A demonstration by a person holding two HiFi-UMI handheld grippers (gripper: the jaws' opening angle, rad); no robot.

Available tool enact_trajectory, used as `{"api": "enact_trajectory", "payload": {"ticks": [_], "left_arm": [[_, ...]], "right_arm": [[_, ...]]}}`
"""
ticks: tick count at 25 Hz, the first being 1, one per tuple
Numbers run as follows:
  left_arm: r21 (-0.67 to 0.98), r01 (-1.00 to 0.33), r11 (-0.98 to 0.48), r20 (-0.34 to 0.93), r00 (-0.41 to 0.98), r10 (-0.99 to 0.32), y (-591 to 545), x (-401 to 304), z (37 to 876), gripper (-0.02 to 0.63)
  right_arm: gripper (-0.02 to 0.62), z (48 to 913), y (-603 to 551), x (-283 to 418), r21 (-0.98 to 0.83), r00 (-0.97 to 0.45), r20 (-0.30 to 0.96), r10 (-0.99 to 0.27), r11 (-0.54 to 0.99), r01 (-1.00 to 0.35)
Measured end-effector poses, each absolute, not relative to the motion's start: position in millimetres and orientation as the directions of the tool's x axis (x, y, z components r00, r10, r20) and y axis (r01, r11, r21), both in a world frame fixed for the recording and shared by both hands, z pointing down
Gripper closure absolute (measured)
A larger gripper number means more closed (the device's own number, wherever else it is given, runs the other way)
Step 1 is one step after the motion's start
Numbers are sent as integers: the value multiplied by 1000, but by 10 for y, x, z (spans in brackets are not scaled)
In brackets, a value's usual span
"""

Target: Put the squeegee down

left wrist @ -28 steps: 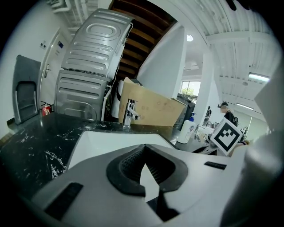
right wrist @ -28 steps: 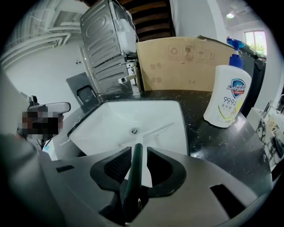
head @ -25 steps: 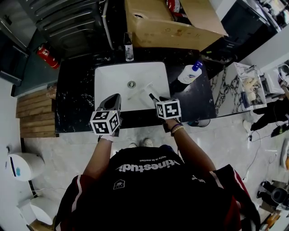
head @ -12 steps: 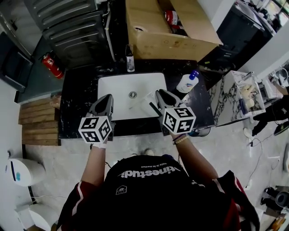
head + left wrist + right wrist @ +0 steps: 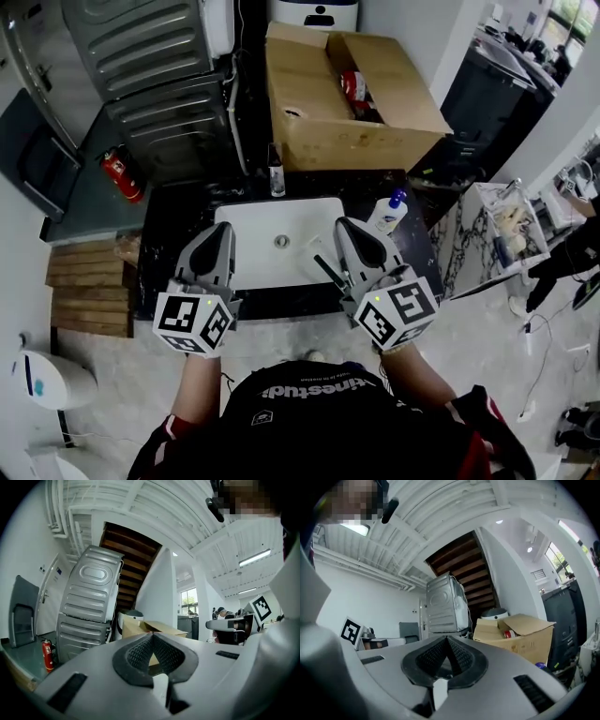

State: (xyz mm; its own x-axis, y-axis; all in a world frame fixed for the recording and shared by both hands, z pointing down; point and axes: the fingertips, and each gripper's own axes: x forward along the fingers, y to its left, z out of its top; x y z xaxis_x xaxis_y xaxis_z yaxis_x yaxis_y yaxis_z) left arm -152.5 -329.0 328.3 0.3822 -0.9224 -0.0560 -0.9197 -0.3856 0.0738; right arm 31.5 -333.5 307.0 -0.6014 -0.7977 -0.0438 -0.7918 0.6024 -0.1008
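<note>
Two sets of jaws, nothing pinched. Head view: left gripper and right gripper high over the white rectangular basin, apart from the black-handled, pale-bladed squeegee lying at its right edge, apparently set down. Left gripper view: pressed together, empty. Right gripper view: likewise closed.

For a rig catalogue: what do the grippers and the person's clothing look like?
The left gripper and right gripper: grey tapered shells, black ribbed pads, each with a white cube bearing black square markers. Black shirt, white print, dark red on the sleeves.
</note>
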Motion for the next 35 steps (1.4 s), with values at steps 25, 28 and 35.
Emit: {"api": "enact_trajectory", "payload": {"ticks": [25, 28, 35], "left_arm": [[91, -898, -431, -53, 428, -902, -3209, -1435, 3267, 594], [90, -898, -432, -57, 428, -902, -3210, -1429, 3253, 594], [85, -894, -439, -60, 435, -898, -3232, -1421, 3231, 594]], "right_arm": [[557, 3066, -3299, 309, -100, -593, -15, -805, 591, -800], [557, 3063, -3297, 308, -100, -593, -14, -805, 591, -801], [557, 3059, -3317, 293, -116, -595, -13, -804, 592, -797]]}}
